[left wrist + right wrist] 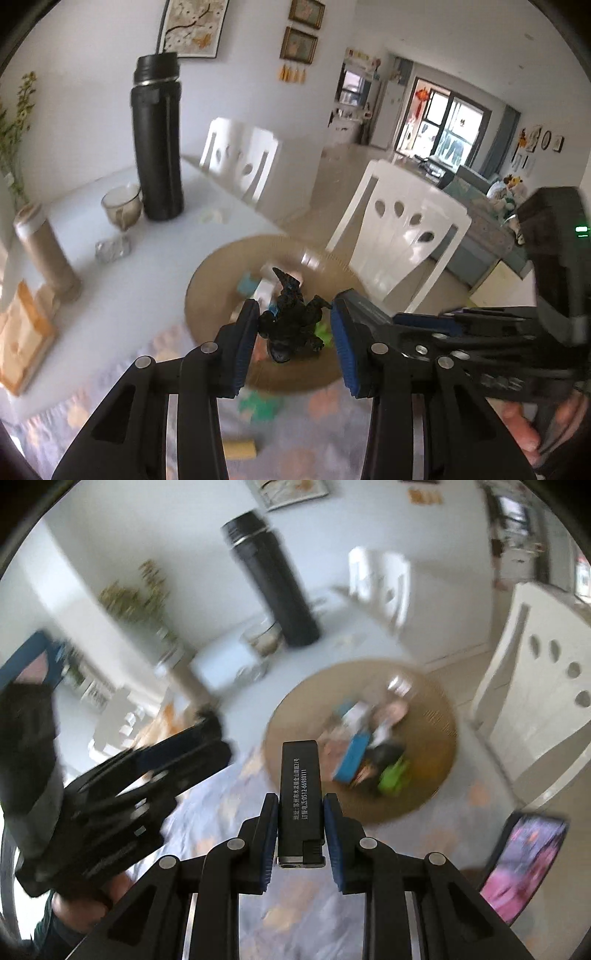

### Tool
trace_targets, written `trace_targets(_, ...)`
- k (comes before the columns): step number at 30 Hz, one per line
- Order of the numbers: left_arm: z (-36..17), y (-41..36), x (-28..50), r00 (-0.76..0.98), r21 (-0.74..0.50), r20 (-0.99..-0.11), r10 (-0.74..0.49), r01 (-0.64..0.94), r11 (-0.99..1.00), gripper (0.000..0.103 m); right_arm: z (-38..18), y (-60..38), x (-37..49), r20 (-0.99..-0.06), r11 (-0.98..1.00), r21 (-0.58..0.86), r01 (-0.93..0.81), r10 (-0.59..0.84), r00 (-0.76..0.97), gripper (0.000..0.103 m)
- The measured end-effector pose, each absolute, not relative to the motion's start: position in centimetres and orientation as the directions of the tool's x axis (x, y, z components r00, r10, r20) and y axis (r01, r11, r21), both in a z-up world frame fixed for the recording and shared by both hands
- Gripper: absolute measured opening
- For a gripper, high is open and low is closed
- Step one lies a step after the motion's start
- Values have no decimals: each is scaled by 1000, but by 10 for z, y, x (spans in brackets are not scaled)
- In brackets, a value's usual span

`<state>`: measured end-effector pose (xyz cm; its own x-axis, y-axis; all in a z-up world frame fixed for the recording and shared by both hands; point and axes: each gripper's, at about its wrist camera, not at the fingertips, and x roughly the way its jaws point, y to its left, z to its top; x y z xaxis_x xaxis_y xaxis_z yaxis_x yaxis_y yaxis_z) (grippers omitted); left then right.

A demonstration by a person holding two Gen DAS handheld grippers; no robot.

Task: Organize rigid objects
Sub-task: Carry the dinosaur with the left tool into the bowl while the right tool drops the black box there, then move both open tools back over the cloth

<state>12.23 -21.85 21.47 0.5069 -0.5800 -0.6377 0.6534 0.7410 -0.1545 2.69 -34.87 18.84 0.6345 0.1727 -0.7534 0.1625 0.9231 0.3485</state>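
My left gripper [291, 314] is shut on a black toy monster figure [291, 321], which hangs between the blue pads above a round woven tray [207, 280]. My right gripper [299, 805] is shut on a black lighter [299, 797] with white print, standing upright between its pads. The tray [436, 701] holds several blurred items, among them a blue box [352, 757] and a green toy [393, 775]. Each view shows the other gripper held beside it: the right one [424, 321] and the left one [210, 731].
A tall black flask [159, 147], a glass cup [122, 210] and a beige bottle [48, 254] stand on the white table. A patterned cloth [314, 424] carries a yellow block [240, 448] and a green piece [258, 406]. A phone [524, 864] lies right. White chairs [399, 229] stand behind.
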Motion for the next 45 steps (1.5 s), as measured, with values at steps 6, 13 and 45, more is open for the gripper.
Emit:
trace_targets(6,171,-244,154,438,-191,-723,-534,616,764,37,148,-383,66,-859,886,340,316,156,487,24)
trace_targets(13,140,-250,163,386,-205,-786,-482,573,793,69,118,-386,76,-906,883,303,358,150,397,35)
trace_targets(45,38,-47,30,278,-236,-914,-296,229,944,70,32,-217,-25,-952,936,300,184,282,117,57)
